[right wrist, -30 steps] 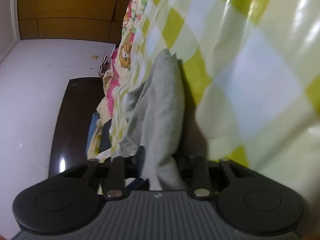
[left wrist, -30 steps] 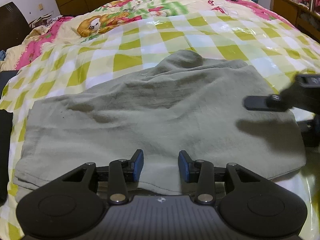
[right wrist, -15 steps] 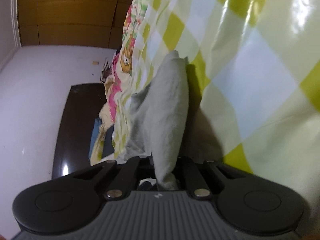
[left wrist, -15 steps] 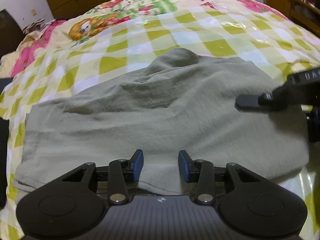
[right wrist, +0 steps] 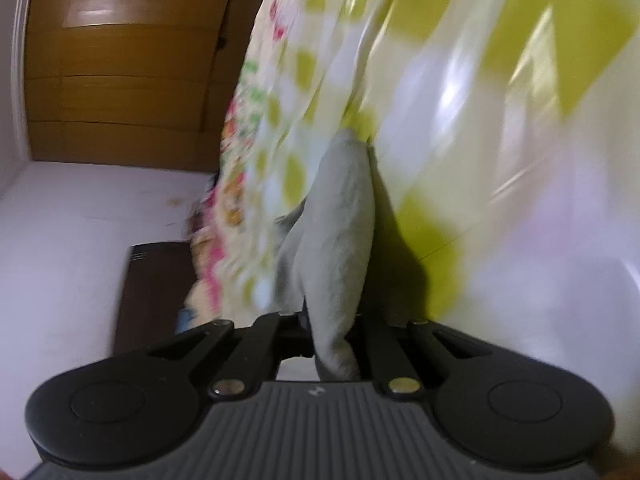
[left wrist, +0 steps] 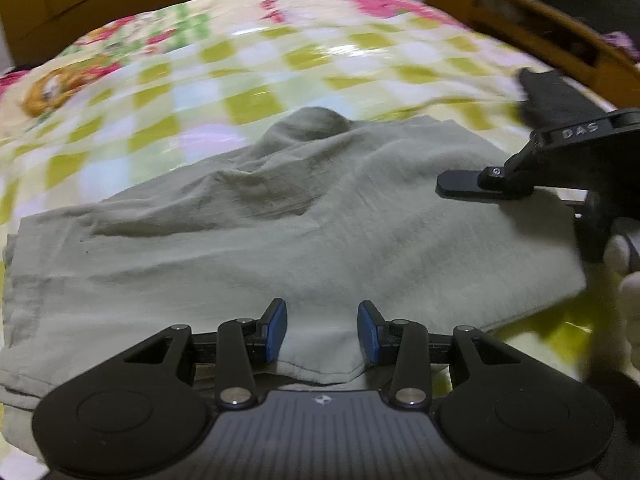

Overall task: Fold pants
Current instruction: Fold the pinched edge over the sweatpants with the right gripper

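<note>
- Since a second ago, the right gripper (right wrist: 334, 344) has pinched its fingers (right wrist: 370, 344) tight on a bunched fold of the pants (left wrist: 304, 248), where cloth earlier sat loosely between them, and both wrist views have swung across the bed; both are now blurred by motion.
- Grey-green and rumpled, the pants lie on the bed (left wrist: 248, 80), on a green, white and yellow checked cover (left wrist: 200, 92) with pink cartoon prints at its far end.
- Seen from the left wrist, their long axis runs side to side across the picture, one short end at the left edge of the bed and the other at the right, beside the right gripper (left wrist: 458, 186); a raised hump of cloth sits at the far long edge.
- Nearest the camera, the hemmed long edge passes between the blue-padded fingers (left wrist: 276, 330) of the left gripper (left wrist: 322, 330), which stand part open around the cloth; whether the pads touch it cannot be told.
- From the right wrist, the clamped fold rises away from the fingers as a narrow grey ridge against the glossy cover.
- A pale gloved hand (left wrist: 630, 276) shows at the right edge behind the right gripper.
- Wooden cabinets (right wrist: 120, 68), a white wall and a dark panel stand beyond the bed.
</note>
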`<state>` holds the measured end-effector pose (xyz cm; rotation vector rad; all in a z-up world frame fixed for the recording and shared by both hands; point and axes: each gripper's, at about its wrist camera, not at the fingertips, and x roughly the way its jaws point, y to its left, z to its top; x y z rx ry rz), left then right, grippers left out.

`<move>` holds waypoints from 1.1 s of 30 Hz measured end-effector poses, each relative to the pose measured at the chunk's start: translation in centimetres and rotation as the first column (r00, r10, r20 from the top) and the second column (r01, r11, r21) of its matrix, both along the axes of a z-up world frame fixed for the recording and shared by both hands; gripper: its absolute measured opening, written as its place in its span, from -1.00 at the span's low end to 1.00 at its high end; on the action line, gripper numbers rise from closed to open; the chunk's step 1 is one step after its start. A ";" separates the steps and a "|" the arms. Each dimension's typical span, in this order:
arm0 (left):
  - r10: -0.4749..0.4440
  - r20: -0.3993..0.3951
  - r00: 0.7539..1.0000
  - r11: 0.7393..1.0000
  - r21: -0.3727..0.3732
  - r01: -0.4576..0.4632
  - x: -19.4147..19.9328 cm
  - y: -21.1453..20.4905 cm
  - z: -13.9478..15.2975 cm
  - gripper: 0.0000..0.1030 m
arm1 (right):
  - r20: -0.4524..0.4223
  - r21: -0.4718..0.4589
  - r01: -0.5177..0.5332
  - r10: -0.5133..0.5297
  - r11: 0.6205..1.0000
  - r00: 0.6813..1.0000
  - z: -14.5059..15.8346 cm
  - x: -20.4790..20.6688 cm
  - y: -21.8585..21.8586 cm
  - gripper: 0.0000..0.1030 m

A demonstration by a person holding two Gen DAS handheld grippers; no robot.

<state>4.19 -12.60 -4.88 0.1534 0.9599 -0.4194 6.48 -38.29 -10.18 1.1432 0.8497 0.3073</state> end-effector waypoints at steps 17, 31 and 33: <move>0.216 0.077 0.973 0.956 -0.220 -0.195 1.2 10.2 -0.5 0.02 | -0.012 -0.469 -0.068 0.071 0.881 0.997 11.6 0.3 7.4 -0.91; 0.123 0.111 0.986 0.985 -0.134 -0.108 6.8 1.1 -1.6 0.01 | 0.009 -0.415 -0.043 0.051 0.909 0.999 13.4 -0.4 7.1 -0.90; 0.095 0.120 0.988 0.993 -0.087 -0.084 7.6 -0.6 -1.4 0.01 | -0.002 -0.398 -0.009 0.008 0.917 1.000 12.4 -1.2 4.8 -0.90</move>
